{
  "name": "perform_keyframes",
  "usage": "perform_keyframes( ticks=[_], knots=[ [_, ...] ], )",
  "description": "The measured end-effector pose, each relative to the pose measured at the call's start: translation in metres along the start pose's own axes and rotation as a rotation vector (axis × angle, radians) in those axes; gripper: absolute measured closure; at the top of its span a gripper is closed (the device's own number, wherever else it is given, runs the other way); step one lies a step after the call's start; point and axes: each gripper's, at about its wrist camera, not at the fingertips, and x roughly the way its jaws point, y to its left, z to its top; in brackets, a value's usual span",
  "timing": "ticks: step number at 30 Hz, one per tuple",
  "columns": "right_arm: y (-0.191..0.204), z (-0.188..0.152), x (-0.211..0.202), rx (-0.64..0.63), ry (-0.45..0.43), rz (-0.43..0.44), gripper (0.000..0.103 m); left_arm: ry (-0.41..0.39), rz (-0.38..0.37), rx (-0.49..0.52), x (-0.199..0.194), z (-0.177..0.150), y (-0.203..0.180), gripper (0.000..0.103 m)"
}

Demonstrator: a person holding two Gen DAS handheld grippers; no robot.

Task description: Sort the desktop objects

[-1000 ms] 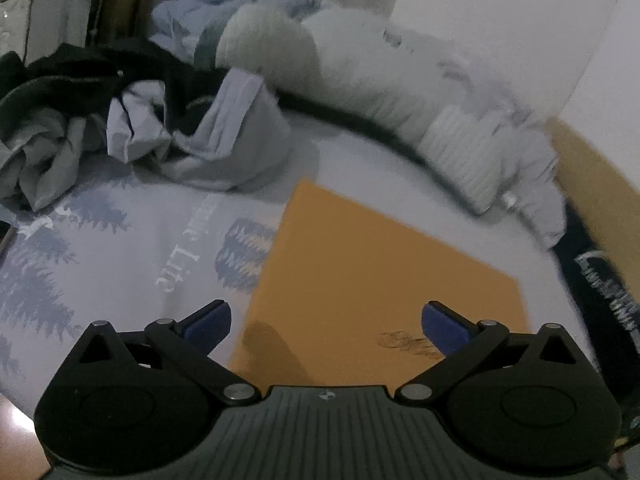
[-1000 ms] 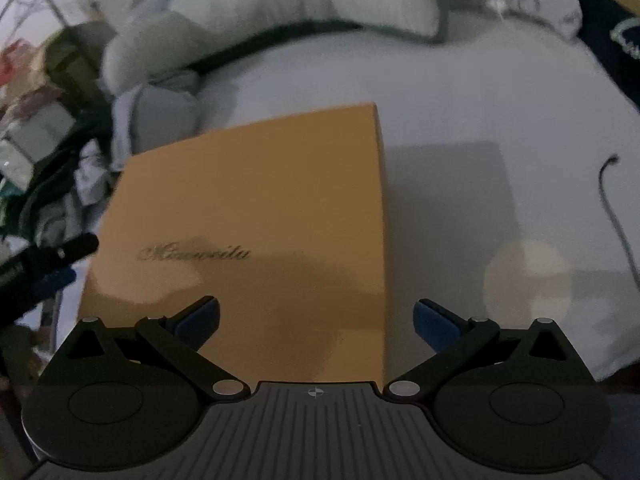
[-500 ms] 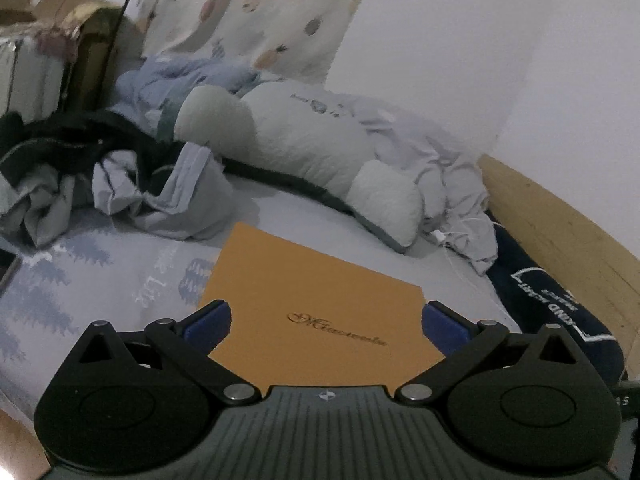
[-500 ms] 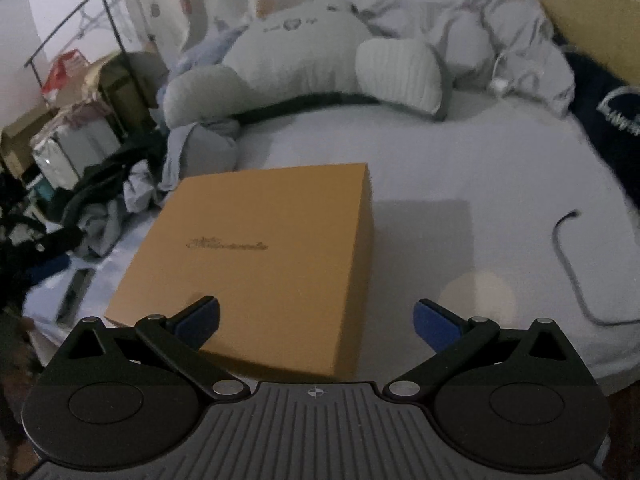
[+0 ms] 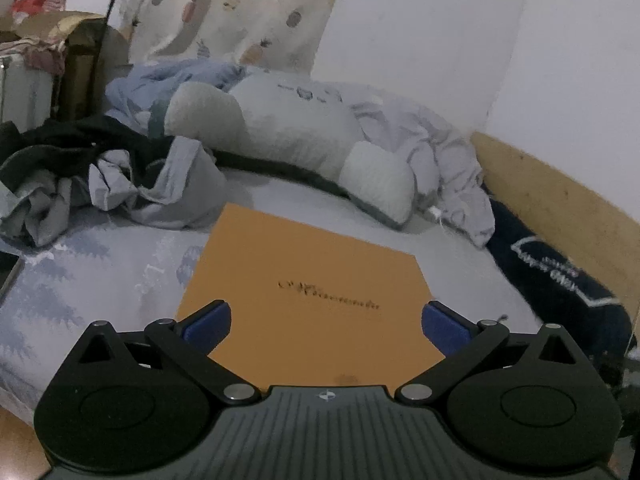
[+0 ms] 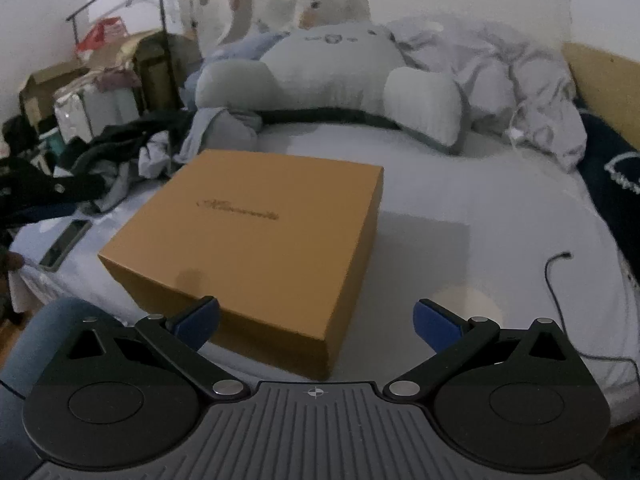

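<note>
— While both tools hang over the bed, where's the box?

— Orange box [image 6: 256, 248] sits flat on the pale sheet [image 6: 460, 208], near the front edge of the bed, script logo on its closed lid. A big plush cushion [image 6: 332, 68] lies behind it, well apart.

— And the left gripper [image 5: 326, 322]?

— Spread wide, blue pads [image 5: 210, 320] clear on each side, nothing between them. It hovers above the lid, and I can't tell whether it touches.

— Right gripper [image 6: 316, 320]?

— Also wide apart and empty, above the box's near right corner. A phone [image 6: 66, 242] lies left of the box, a dark cable [image 6: 554, 276] to the right on the sheet, and rumpled clothes [image 6: 132, 152] are heaped at far left.
</note>
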Motion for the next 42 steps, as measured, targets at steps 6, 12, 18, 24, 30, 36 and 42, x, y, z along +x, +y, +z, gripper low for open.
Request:
perform_keyframes(
  ticks=[6, 12, 18, 24, 30, 36, 42],
  knots=[
    [-0.004, 0.001, 0.001, 0.053, 0.008, -0.007, 0.0, 0.001, 0.009, 0.038, -0.006, -0.005, -0.004, 0.0],
    [-0.012, 0.0, 0.0, 0.099, 0.007, -0.021, 0.0, 0.008, 0.011, 0.01, -0.007, -0.005, 0.001, 0.0],
    [-0.013, 0.0, 0.001, 0.117, 0.004, -0.022, 0.0, 0.008, 0.01, 0.017, -0.009, -0.006, -0.001, 0.0],
    [-0.013, -0.001, 0.002, 0.122, 0.009, -0.017, 0.0, 0.024, 0.017, 0.03, -0.008, -0.008, -0.003, 0.0],
    [-0.012, -0.001, 0.002, 0.117, 0.01, -0.016, 0.0, 0.027, 0.02, 0.043, -0.009, -0.008, -0.006, 0.0],
    [-0.01, 0.0, 0.002, 0.119, 0.013, -0.021, 0.0, 0.032, 0.033, 0.052, -0.009, -0.009, -0.008, 0.0],
    [-0.009, 0.001, 0.004, 0.113, 0.021, -0.019, 0.0, 0.013, 0.043, 0.106, -0.01, -0.011, -0.017, 0.0]
  ],
)
